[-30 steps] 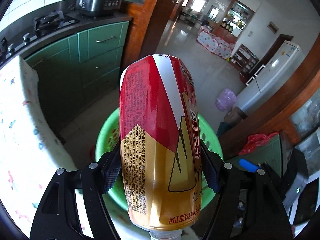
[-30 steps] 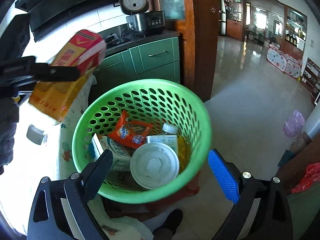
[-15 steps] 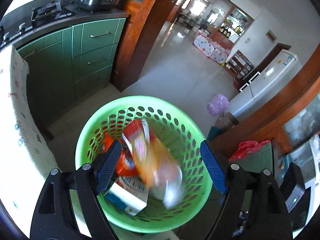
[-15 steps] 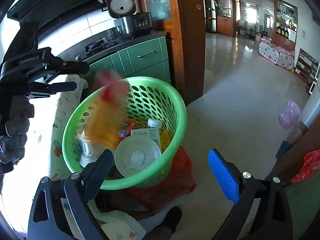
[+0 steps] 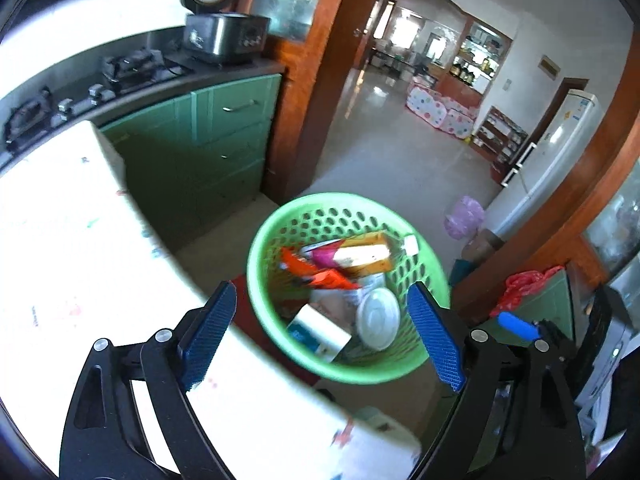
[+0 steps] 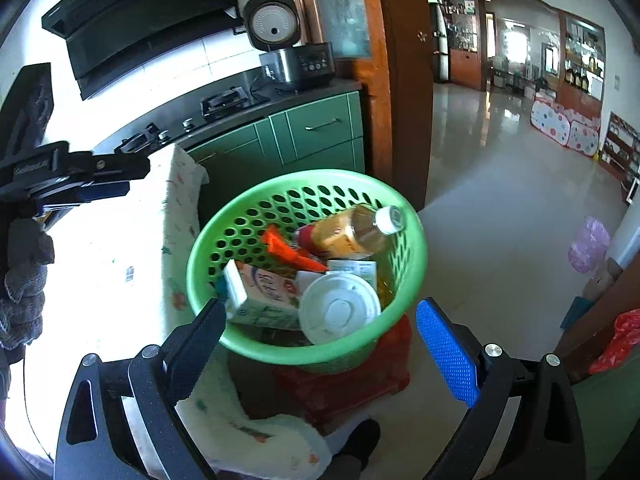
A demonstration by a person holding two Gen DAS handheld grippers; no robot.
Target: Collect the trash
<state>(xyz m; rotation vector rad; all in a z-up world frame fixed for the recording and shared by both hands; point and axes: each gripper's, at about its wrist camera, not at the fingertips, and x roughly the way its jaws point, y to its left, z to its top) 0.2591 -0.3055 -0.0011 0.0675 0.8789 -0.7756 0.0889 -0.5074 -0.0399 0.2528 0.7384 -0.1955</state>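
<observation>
The green perforated basket (image 5: 348, 200) (image 6: 304, 178) stands on the floor beside the table and holds several pieces of trash. A red and gold drink bottle (image 5: 360, 256) (image 6: 348, 232) lies across the top of the pile, cap toward the far rim. Below it are an orange wrapper (image 6: 288, 252), a white round lid (image 6: 340, 312) and a small carton (image 6: 260, 292). My left gripper (image 5: 320, 292) (image 6: 80, 184) hangs above the table edge, its jaws opening with nothing between them. My right gripper (image 6: 322, 308) is open and empty, over the basket's near rim.
The basket rests on a red stool (image 6: 360, 380). A table with a white patterned cloth (image 5: 80, 260) fills the left. Green cabinets (image 5: 208, 140) with a stove and rice cooker (image 6: 296, 64) stand behind, a wooden door frame (image 6: 400, 80) to the right. A shoe (image 6: 360, 440) is below.
The left gripper let go of the red and gold bottle, which fell into the basket. Both grippers have since drawn back and up, so the basket looks smaller and farther away.
</observation>
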